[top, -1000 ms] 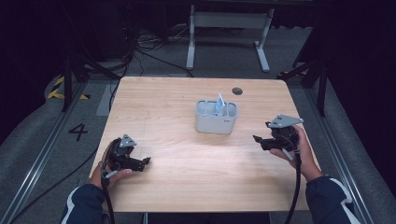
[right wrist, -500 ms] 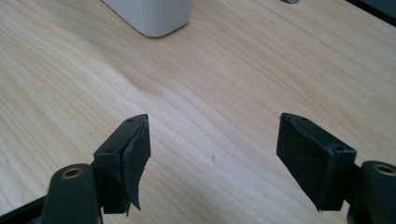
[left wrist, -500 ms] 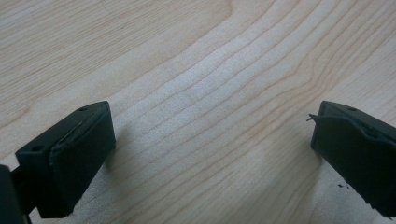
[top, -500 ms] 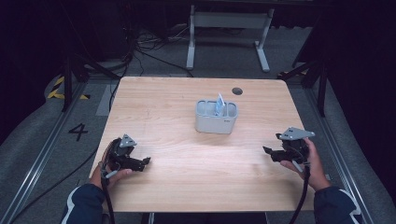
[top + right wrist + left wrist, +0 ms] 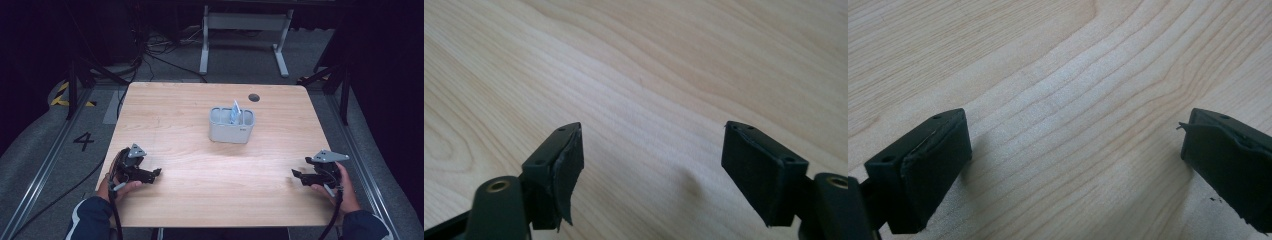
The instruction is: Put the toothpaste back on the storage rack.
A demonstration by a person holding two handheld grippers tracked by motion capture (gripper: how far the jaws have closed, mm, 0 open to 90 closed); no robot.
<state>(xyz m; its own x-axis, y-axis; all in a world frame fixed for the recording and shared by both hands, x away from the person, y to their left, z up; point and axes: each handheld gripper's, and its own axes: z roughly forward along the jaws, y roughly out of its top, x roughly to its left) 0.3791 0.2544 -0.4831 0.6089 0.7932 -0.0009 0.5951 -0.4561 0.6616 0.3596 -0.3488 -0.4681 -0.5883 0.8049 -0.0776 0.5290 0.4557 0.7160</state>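
Near the table's [image 5: 165, 110] front-left corner, the left gripper [image 5: 156, 172] rests low over the wood with its jaws spread wide and nothing between them; the left gripper view shows bare grain between the two black pads. Toward the middle of the table, a little nearer the back edge, stands a grey divided holder [image 5: 231, 126] with a pale blue packet [image 5: 235, 111] poking up from its right-hand compartment, leaning slightly. A dark round hole [image 5: 254, 97] sits in the tabletop behind it. Near the front-right corner, the right gripper [image 5: 296, 175] also sits low, its jaws parted and empty, pointing inward along the front edge.

Both grippers are well apart from the holder. The likely trouble is in the reach: the holder looks light and freestanding, so a jaw that clips its rim could slide or tip it. The packet is thin and tilted, so a pinch might crumple it or lift the holder too.
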